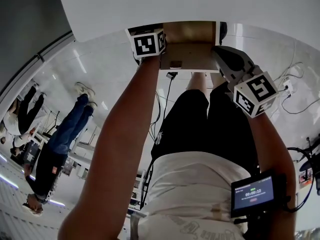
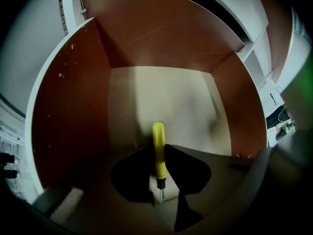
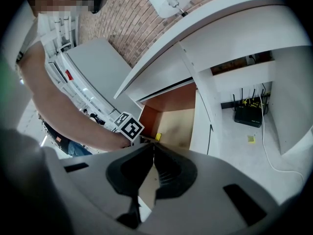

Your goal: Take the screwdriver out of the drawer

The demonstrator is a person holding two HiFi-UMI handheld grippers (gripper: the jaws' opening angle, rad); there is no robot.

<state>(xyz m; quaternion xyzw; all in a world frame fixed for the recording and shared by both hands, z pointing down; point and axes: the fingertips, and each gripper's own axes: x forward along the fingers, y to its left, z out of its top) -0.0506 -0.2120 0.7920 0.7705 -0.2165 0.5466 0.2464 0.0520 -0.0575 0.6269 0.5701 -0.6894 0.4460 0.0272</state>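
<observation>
The drawer (image 2: 68, 111) is found pulled out from under the white desk (image 1: 150, 4), so the opening step is judged done. The left gripper (image 2: 157, 156) is pointed steeply down into the drawer. Its jaws are drawn in to a narrow gap, and the pads are pressed against either side of the yellow handle of the screwdriver (image 2: 158, 138). The short metal shaft is seen just below the grip, nearer the camera. The screwdriver is inside the drawer, over the pale floor, with the brown walls to the left, right and far side. Whether it has been raised off the floor cannot be told. The right gripper (image 3: 150, 148) is held at the near right of the drawer, its fingertips brought together and nothing seen gripped between them. The grasp is therefore judged made. What is left is for the screwdriver to be lifted clear of the walls and carried out.
</observation>
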